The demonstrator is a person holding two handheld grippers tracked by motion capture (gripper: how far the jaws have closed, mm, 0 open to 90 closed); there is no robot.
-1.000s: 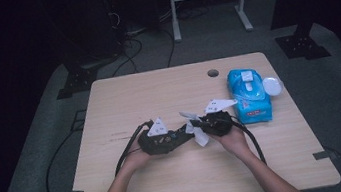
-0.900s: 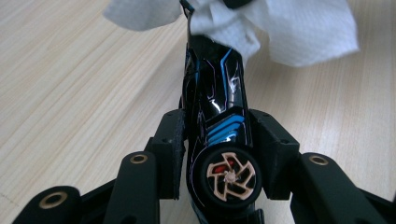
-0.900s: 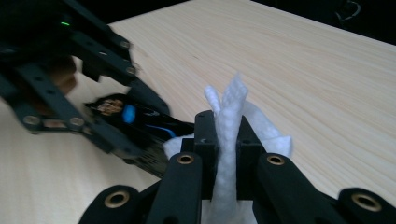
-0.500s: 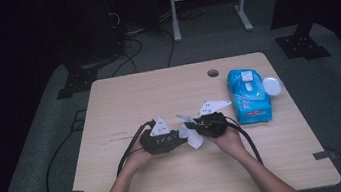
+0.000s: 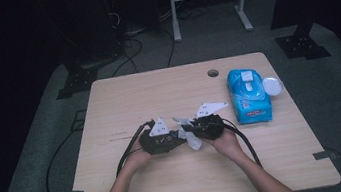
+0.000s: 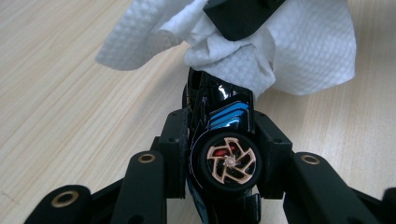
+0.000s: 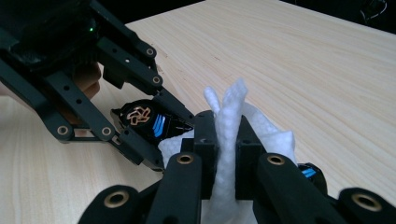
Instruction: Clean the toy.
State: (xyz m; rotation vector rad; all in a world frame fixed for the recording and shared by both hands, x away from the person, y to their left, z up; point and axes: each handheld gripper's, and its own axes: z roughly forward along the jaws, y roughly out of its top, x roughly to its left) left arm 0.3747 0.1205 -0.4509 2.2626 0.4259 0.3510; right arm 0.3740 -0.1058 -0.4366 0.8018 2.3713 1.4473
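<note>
The left hand-held gripper (image 6: 224, 140) clamps a small, rigid, glossy toy car (image 6: 224, 135) (likely slippery); the right hand-held gripper (image 7: 227, 154) pinches a soft, limp wet wipe (image 7: 229, 126).

wipe (image 6: 299, 56) hides toy car (image 6: 224, 140) front end

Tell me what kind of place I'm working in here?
Probably a lab or recording studio, not a home: a bare wooden table on grey carpet, dark surroundings, loose cables on the floor, and equipment stand bases around it.
</note>
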